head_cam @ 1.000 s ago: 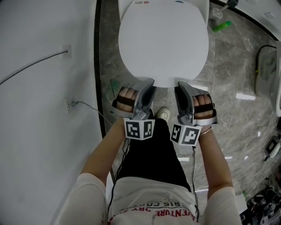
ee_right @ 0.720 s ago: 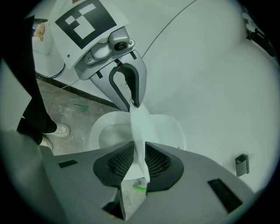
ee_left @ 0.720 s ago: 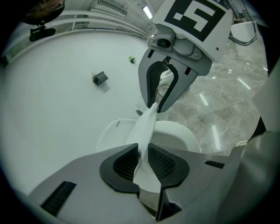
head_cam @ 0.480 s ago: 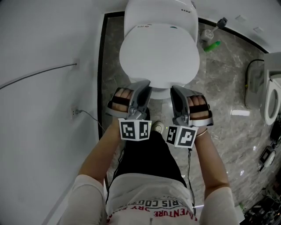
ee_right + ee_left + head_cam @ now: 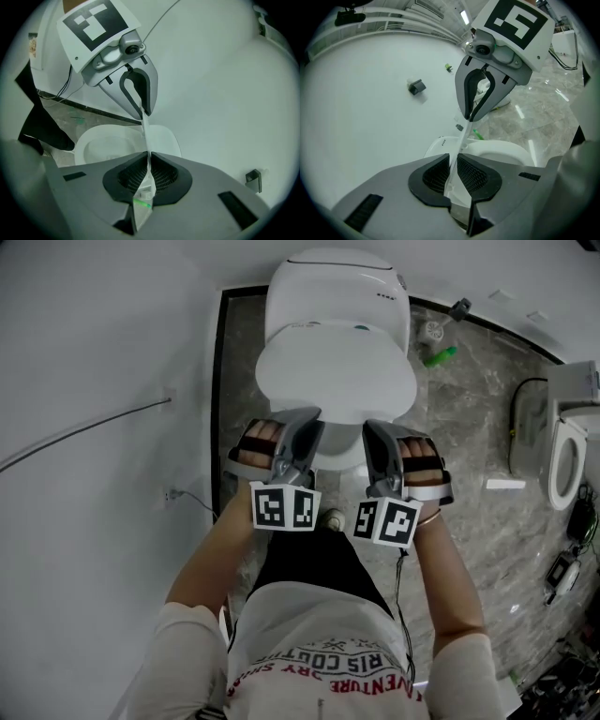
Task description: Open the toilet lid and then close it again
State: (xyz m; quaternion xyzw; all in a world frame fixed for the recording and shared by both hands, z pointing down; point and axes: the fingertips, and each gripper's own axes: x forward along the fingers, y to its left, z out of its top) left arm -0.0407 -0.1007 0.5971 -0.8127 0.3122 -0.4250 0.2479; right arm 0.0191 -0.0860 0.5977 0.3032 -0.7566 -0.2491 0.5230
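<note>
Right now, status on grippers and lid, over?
Left gripper and right gripper: jaws just closed further, both pinching lid front edge. Lid tilted up off seat. Only tank behind it.

A wall (image 5: 103, 381) runs along the toilet's (image 5: 337, 292) left side, a socket (image 5: 172, 494) on it. Right of the toilet, a bottle (image 5: 439, 356) lies on the floor (image 5: 469, 427), a brush (image 5: 431, 331) just behind. A shoe (image 5: 330, 518) sits before the toilet.

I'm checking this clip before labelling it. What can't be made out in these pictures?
- Head view: the left gripper and right gripper cover where their fingers meet the lid.
- Head view: the green item on the floor is too small to name.
- Head view: the white fixture at right is cut off by the frame edge.
</note>
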